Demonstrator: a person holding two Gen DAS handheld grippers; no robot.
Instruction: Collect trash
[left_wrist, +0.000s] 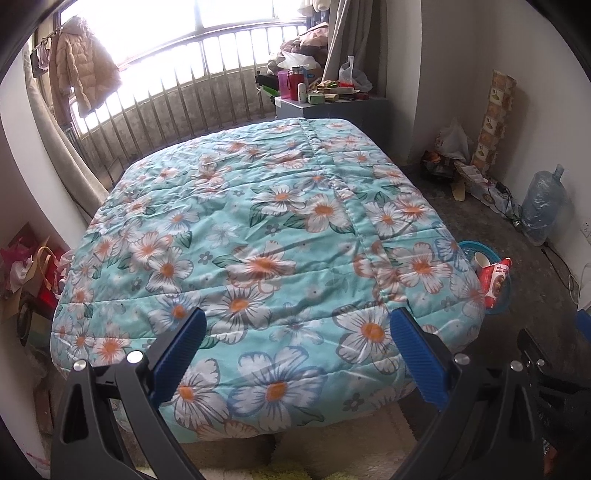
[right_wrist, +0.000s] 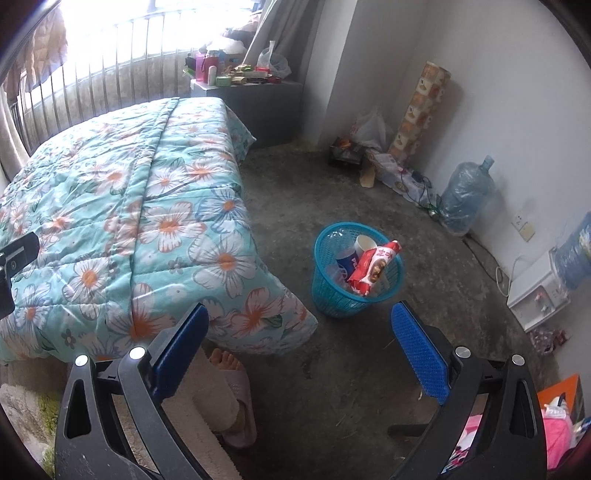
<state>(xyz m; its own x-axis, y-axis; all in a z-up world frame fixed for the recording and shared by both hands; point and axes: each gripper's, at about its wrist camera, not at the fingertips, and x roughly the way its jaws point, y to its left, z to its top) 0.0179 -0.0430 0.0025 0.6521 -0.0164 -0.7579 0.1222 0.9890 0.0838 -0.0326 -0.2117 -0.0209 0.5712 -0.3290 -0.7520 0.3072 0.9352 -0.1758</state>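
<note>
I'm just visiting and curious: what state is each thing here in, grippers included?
Left gripper: open, empty, over the bed.
Right gripper: open, empty, over the floor.
Blue basket: upright on the floor, holding trash.
Red snack bag: sticking out of the basket.
Paper cup: tilted inside the basket.
Floral quilt: spread over the bed.

Daylight blew out the window (left_wrist: 166, 22) behind the bed (left_wrist: 258, 240); fisheye bending and dark vignetting ringed both views.
</note>
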